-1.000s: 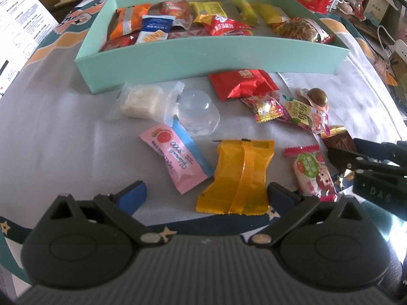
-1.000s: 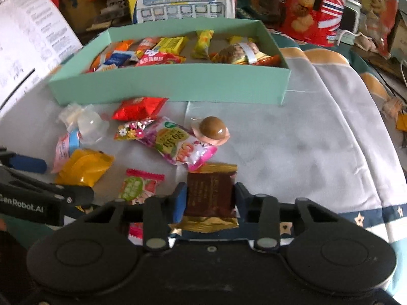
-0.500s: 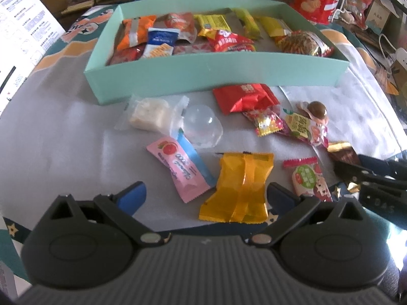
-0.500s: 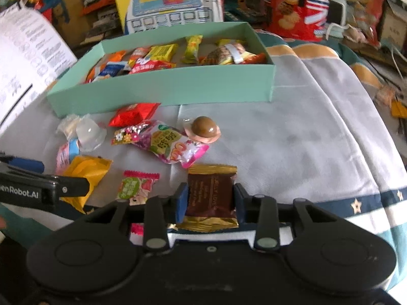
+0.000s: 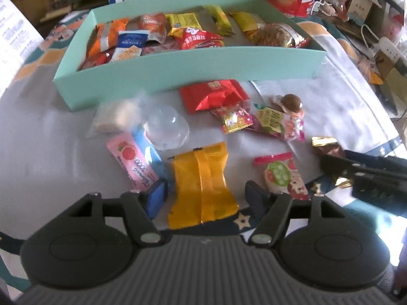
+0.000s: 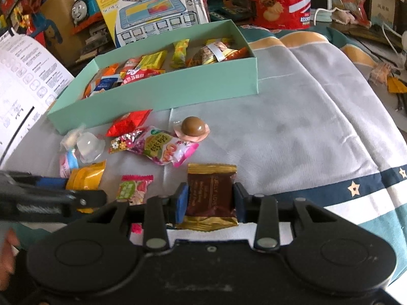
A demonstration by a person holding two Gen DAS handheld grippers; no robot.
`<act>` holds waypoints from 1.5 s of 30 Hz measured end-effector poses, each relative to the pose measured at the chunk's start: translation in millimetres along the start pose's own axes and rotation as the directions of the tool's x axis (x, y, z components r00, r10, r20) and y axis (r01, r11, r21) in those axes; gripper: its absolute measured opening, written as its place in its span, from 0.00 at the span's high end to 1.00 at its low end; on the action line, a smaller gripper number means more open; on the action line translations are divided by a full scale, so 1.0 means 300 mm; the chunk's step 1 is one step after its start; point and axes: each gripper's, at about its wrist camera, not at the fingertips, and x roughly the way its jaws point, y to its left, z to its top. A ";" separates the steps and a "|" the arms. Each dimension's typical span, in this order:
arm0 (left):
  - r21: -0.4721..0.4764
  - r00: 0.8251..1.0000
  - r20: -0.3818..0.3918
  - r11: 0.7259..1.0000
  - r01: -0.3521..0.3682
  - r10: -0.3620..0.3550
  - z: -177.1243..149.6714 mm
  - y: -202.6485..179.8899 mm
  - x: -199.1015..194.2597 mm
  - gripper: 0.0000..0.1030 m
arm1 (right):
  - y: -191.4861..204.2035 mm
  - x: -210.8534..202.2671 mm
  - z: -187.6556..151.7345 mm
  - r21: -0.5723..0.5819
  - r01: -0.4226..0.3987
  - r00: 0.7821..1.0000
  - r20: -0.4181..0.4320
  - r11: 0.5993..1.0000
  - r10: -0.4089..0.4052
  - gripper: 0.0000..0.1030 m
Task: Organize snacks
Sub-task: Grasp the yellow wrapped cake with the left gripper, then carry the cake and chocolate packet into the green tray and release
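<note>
My left gripper [image 5: 206,199] points down at a yellow snack packet [image 5: 201,185] on the grey cloth. Its jaws are closing, with the packet between them and a small gap left at each pad. From the right wrist view this gripper [image 6: 84,198] comes in at the left edge, by the same yellow packet [image 6: 86,178]. My right gripper [image 6: 209,195] is shut on a brown and gold chocolate packet [image 6: 209,193], held just above the cloth. A teal box [image 5: 190,68] with several snacks in it stands behind, its front wall [image 6: 165,91] facing me.
Loose snacks lie in front of the box: a pink packet [image 5: 132,162], a clear jelly cup [image 5: 166,127], a red packet [image 5: 213,94], a green and pink candy [image 5: 279,175] and a brown dome sweet [image 6: 193,127]. Toy boxes and a biscuit bag crowd the back.
The left gripper's jaws have narrowed from wide open to either side of the yellow packet. The right gripper has rolled slightly, still holding the brown packet.
</note>
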 end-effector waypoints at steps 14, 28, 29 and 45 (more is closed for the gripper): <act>-0.008 0.987 0.124 0.994 0.107 -0.105 0.102 0.002 -0.142 0.65 | -0.042 -0.071 0.130 0.161 -0.123 0.992 0.036 0.979 0.118 0.64; -0.044 0.977 0.171 0.990 0.135 -0.126 0.506 -0.084 0.020 0.65 | -0.029 0.087 0.516 0.211 -0.230 0.970 0.135 0.950 0.204 0.64; -0.049 0.977 0.169 0.989 0.138 -0.128 0.520 -0.088 0.035 0.65 | -0.029 0.103 0.533 0.210 -0.229 0.970 0.133 0.951 0.204 0.64; -0.114 0.989 0.136 0.991 0.065 -0.049 0.538 -0.060 0.138 0.00 | -0.013 0.210 0.640 0.203 -0.218 0.970 0.155 0.955 0.188 0.15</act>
